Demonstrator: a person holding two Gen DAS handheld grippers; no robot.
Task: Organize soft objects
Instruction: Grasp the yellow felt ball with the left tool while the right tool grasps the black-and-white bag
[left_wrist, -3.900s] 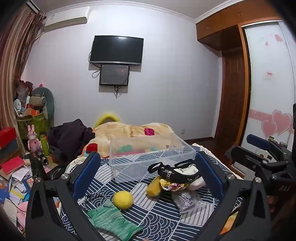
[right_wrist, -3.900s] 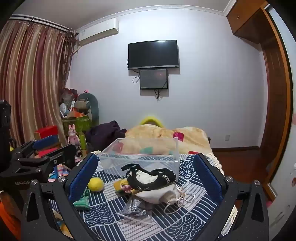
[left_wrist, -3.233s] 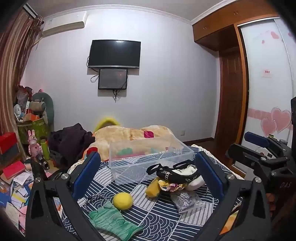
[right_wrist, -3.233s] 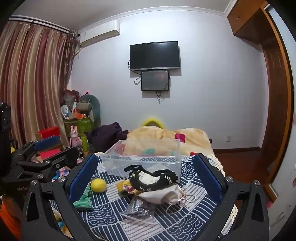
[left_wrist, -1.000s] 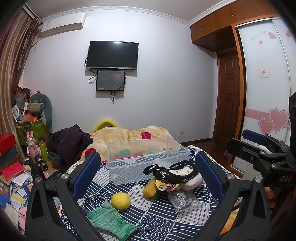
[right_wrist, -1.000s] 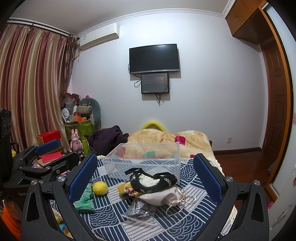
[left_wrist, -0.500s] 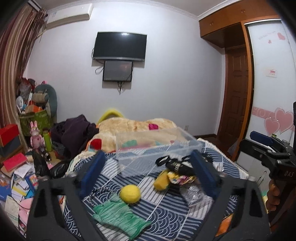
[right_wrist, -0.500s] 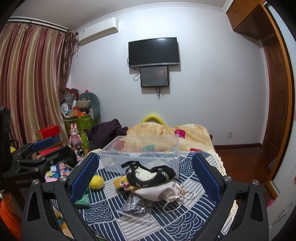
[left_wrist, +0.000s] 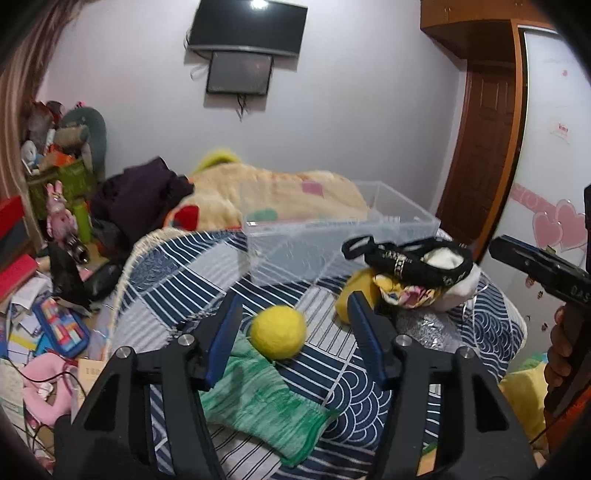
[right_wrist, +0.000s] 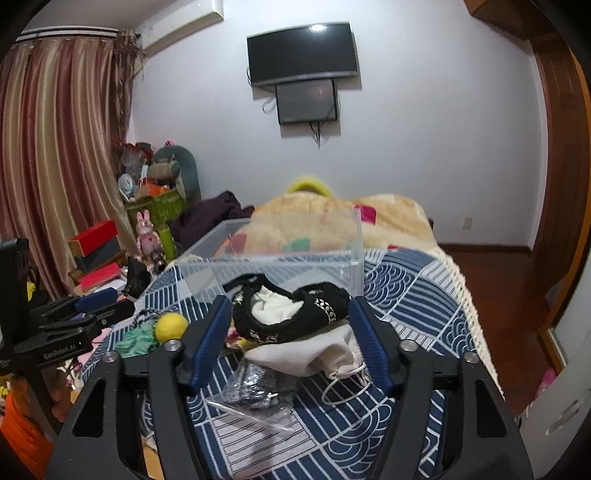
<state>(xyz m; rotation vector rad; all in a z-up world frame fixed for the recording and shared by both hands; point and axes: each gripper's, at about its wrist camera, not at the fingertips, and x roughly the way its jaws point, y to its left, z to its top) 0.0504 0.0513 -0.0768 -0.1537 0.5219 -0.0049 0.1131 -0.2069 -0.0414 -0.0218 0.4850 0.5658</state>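
A yellow felt ball (left_wrist: 279, 332) lies on the blue patterned bedspread (left_wrist: 347, 384), touching a green knitted cloth (left_wrist: 258, 402). My left gripper (left_wrist: 293, 315) is open, its blue pads either side of the ball, not touching it. A black lace garment (right_wrist: 291, 319) lies on a white drawstring bag (right_wrist: 314, 354). My right gripper (right_wrist: 290, 319) is open around that pile. A clear plastic box (left_wrist: 332, 236) stands behind, also in the right wrist view (right_wrist: 280, 258). A second yellow soft thing (left_wrist: 356, 295) lies beside the pile.
A clear bag with dark contents (right_wrist: 258, 387) lies at the front of the pile. A beige blanket (left_wrist: 273, 195) and dark clothes (left_wrist: 140, 195) lie beyond the box. Clutter covers the floor at the left (left_wrist: 40, 325). The bed's right edge has a fringe (right_wrist: 469, 310).
Both grippers have dropped and moved forward toward the bed, and their jaws have narrowed. The left now frames the yellow ball; the right frames the black garment pile.
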